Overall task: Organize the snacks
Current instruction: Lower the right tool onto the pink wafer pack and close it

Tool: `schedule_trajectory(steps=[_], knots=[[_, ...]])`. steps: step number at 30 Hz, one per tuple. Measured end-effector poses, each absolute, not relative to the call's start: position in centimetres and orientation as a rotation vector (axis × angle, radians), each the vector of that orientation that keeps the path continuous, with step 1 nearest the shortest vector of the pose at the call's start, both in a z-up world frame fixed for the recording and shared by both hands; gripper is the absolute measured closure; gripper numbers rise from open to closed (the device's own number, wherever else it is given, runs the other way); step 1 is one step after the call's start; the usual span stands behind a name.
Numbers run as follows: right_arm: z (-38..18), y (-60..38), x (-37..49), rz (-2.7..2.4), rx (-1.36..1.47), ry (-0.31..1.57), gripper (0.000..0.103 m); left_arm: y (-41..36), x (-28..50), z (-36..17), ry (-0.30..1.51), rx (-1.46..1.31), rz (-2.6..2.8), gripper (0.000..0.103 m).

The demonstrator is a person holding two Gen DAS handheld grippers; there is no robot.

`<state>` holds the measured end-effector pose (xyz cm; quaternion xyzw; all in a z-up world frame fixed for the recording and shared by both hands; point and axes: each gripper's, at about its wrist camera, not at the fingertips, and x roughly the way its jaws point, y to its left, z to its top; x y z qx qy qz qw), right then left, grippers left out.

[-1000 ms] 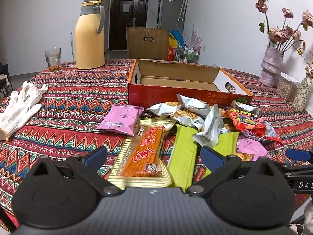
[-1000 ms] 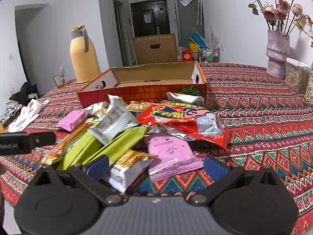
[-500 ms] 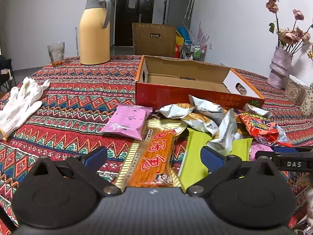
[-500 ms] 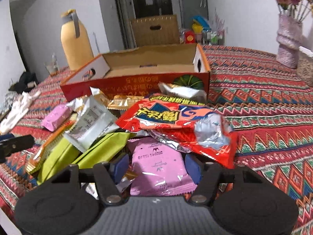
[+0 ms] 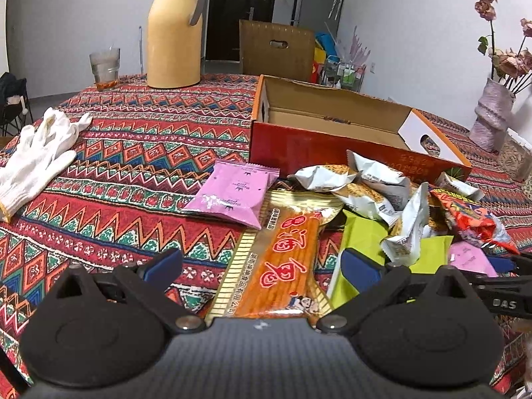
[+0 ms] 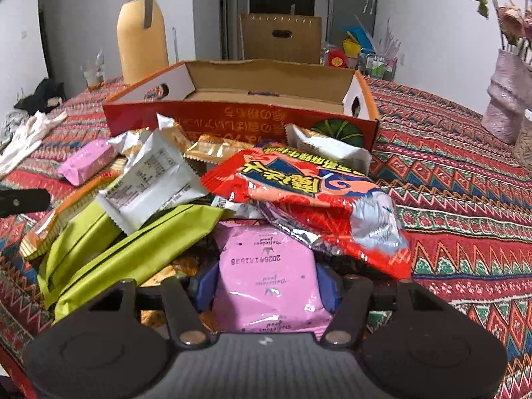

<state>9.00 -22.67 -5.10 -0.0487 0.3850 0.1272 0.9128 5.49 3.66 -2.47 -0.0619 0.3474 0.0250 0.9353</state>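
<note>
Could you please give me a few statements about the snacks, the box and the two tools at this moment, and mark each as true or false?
1. The right tool is closed on a pink packet. True.
2. The red cardboard box already holds several snacks. False: what shows of its inside is bare cardboard; the snacks lie on the tablecloth in front of it.
3. The left tool is open, its fingers on either side of the long orange packet. True.
4. The red crinkled bag lies under the pink packet. False: it overlaps the packet's far end from above.
5. The white gloves lie inside the box. False: they lie on the tablecloth, far to its left.
</note>
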Motion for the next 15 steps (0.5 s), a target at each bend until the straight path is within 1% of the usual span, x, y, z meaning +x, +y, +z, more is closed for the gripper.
schedule_trajectory(steps=[8, 15], knots=[[-3.0, -24.3, 5.9, 0.247, -0.014, 0.699, 0.043, 4.1, 6.2, -2.4, 0.729, -0.119, 0.056, 0.0], [-0.8, -25.5, 3.7, 0.198, 0.021, 0.609, 0.043, 4.6, 7.3, -1.2, 0.718, -0.057, 0.064, 0.0]])
